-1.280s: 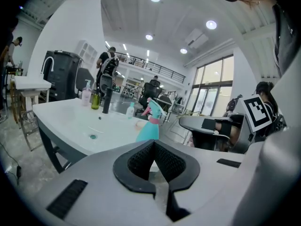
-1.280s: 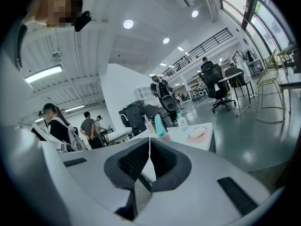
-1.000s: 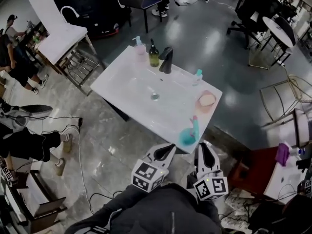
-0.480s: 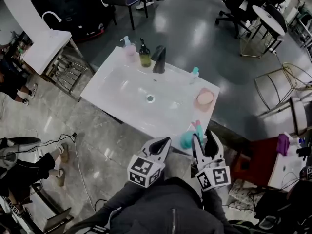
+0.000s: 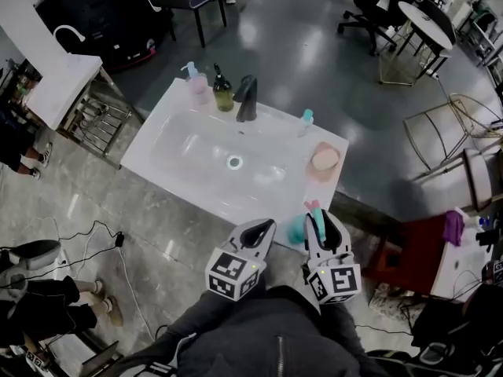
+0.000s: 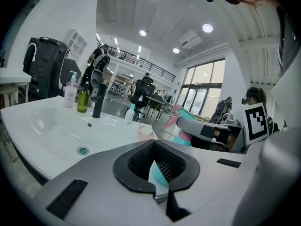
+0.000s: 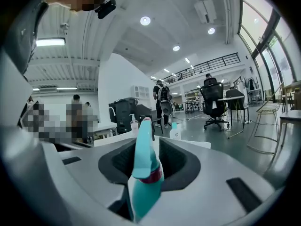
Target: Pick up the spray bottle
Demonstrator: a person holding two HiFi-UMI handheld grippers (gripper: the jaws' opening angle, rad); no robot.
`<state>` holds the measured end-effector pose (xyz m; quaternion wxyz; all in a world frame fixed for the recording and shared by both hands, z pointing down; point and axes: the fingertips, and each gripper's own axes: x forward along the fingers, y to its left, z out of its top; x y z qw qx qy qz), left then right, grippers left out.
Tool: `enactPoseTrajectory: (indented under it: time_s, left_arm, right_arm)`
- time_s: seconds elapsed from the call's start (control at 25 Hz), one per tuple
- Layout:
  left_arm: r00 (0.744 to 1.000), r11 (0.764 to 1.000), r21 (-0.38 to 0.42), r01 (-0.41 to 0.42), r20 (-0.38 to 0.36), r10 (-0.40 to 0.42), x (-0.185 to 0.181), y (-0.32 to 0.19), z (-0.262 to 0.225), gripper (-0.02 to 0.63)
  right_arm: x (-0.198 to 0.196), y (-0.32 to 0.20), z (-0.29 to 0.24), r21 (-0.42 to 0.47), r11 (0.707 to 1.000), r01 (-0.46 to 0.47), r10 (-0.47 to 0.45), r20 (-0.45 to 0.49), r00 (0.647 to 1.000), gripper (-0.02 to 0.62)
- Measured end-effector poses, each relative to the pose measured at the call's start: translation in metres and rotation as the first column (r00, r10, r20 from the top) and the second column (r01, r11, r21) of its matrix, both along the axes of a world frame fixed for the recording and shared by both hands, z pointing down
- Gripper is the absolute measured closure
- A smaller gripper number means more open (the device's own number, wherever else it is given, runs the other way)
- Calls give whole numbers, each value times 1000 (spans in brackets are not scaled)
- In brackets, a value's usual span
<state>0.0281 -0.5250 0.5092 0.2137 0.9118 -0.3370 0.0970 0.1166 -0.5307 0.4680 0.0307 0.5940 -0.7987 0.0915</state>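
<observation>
The teal spray bottle with a pink-tipped nozzle stands on the near right corner of the white sink counter. My right gripper reaches level around its sprayer head. In the right gripper view the bottle stands upright between the jaws, which are closing; a thin dark gap shows at its left side. Just left of the bottle, my left gripper hovers at the counter's edge, jaws together and empty. Through its own narrow slit a sliver of teal shows.
At the back of the counter stand a black faucet, an olive bottle and a pink soap dispenser. On the right are a small teal-capped bottle and a pink soap dish. Chairs, cables and people surround the sink.
Both grippers have moved forward to the counter's near corner. The right jaws, shut a second ago, opened wide and now enclose the spray bottle's head.
</observation>
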Motion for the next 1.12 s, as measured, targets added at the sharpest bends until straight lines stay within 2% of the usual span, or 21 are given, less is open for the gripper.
enactPoseTrajectory:
  time_s: [0.04, 0.24, 0.56, 1.12]
  left_arm:
    - [1000, 1000, -1, -4, 2, 4, 1, -2, -1, 598]
    - [1000, 1000, -1, -19, 13, 19, 6, -8, -8, 598]
    - [1000, 1000, 6, -2, 18, 2, 7, -14, -17, 598]
    - [1000, 1000, 10, -20, 20, 20, 23, 19, -17, 598]
  right_arm:
    - [-1, -1, 1, -4, 1000, 2, -2, -5, 1000, 495]
    - [-7, -3, 5, -42, 999, 16, -17, -23, 1000, 495]
    - [0, -12, 0, -62, 998, 2, -2, 1, 1000, 507]
    - [26, 16, -12, -29, 999, -41, 41, 7, 999, 509]
